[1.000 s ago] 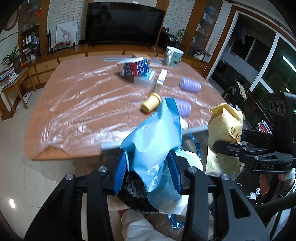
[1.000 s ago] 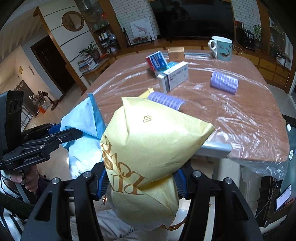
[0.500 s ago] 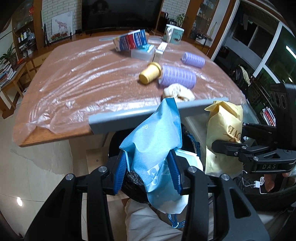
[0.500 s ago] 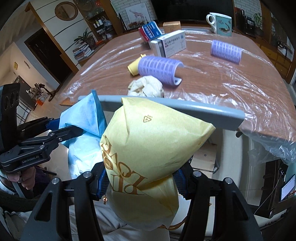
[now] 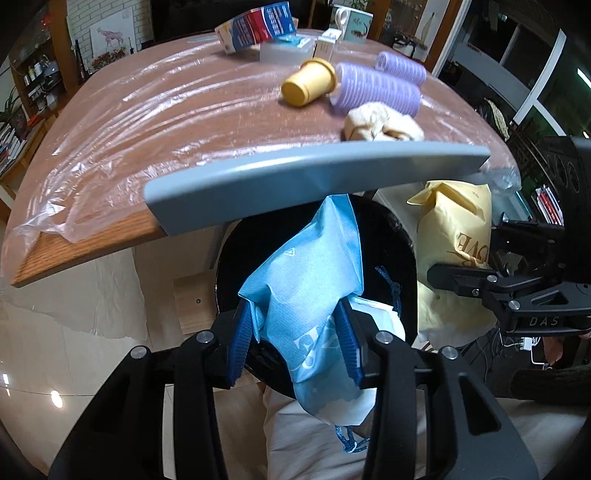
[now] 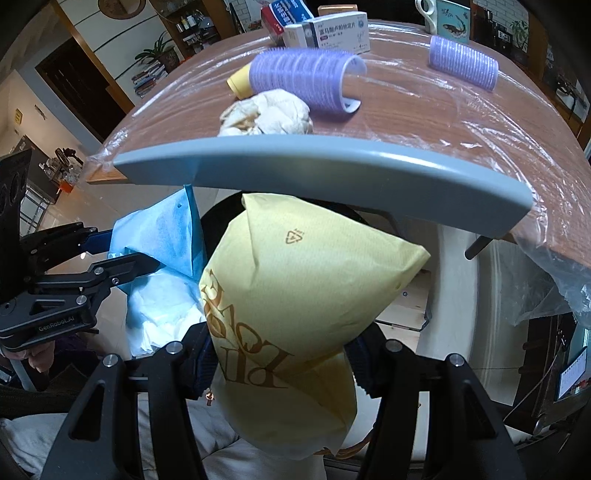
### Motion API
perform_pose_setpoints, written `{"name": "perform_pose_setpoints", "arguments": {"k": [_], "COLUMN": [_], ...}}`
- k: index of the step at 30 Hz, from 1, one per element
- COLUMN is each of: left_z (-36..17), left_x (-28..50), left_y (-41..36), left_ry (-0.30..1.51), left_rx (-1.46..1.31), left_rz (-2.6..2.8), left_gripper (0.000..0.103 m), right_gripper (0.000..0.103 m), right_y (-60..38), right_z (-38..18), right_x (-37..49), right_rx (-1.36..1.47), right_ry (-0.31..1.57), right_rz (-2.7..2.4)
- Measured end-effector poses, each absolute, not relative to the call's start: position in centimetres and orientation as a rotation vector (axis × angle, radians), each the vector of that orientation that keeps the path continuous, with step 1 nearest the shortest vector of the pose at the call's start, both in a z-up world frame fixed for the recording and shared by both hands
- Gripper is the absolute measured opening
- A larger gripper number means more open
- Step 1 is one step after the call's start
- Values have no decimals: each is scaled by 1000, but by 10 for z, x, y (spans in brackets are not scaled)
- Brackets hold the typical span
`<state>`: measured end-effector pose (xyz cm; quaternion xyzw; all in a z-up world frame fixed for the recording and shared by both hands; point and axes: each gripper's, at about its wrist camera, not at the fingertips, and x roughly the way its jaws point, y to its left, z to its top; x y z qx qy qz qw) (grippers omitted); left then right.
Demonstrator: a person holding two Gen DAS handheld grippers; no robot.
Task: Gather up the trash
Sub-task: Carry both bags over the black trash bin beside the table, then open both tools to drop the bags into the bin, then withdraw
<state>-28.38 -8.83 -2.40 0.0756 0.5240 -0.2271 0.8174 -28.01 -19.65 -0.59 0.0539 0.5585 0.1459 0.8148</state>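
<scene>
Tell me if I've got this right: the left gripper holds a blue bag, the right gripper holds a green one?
Not quite. The right gripper holds a yellow bag, not a green one, as the right wrist view shows. The left gripper does hold a blue bag.

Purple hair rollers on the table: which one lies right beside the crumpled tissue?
The larger roller, next to the yellow cup, lies against the crumpled tissue. The smaller roller lies apart, nearer the mug.

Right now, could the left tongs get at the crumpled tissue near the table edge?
Probably not yet. The left tongs are shut on the blue bag and sit below the grey chair back, which stands between them and the crumpled tissue.
</scene>
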Motion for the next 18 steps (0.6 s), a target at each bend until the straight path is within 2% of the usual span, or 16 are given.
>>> {"name": "perform_pose_setpoints", "arguments": {"k": [18], "left_z": [-53], "left_x": [-270], "left_y": [-96], "left_ry": [1168], "left_rx": [219], "left_rz": [-486], "left_gripper": [44], "right_gripper": [57], "right_y": [-189], "right_z": [-33], "right_x": [-267], "right_rx": [54], "right_ry": [1209], "right_rz": [260]}}
